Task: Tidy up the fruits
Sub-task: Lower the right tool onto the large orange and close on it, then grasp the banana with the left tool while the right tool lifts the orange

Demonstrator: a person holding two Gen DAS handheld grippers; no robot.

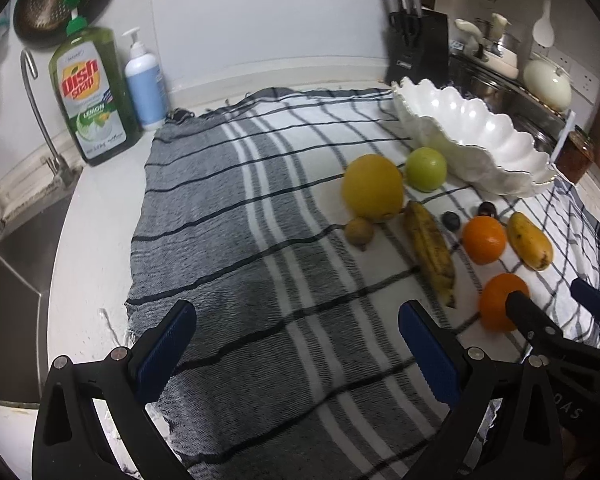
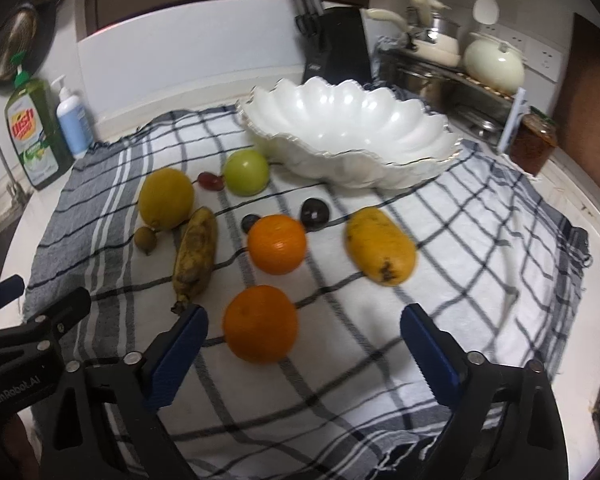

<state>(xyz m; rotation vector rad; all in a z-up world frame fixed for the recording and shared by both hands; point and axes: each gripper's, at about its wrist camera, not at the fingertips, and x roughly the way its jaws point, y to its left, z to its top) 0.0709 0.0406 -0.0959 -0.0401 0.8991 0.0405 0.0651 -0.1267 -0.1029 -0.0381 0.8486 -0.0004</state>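
Two grippers are held above a checked cloth (image 2: pixel 440 264) that is spread on the counter. The right gripper (image 2: pixel 302 354) is seen with its jaws wide apart, and the near orange (image 2: pixel 261 323) lies on the cloth between them, not pressed by the pads. The left gripper (image 1: pixel 296 344) is also spread open, with only bare cloth between its fingers. A second orange (image 2: pixel 277 243), a mango (image 2: pixel 380 245), a banana (image 2: pixel 194 252), a lemon (image 2: pixel 166 198) and a green apple (image 2: pixel 246 172) are placed toward the cloth's far edge. A white scalloped bowl (image 2: pixel 404 168) is set near the far right corner of the cloth.
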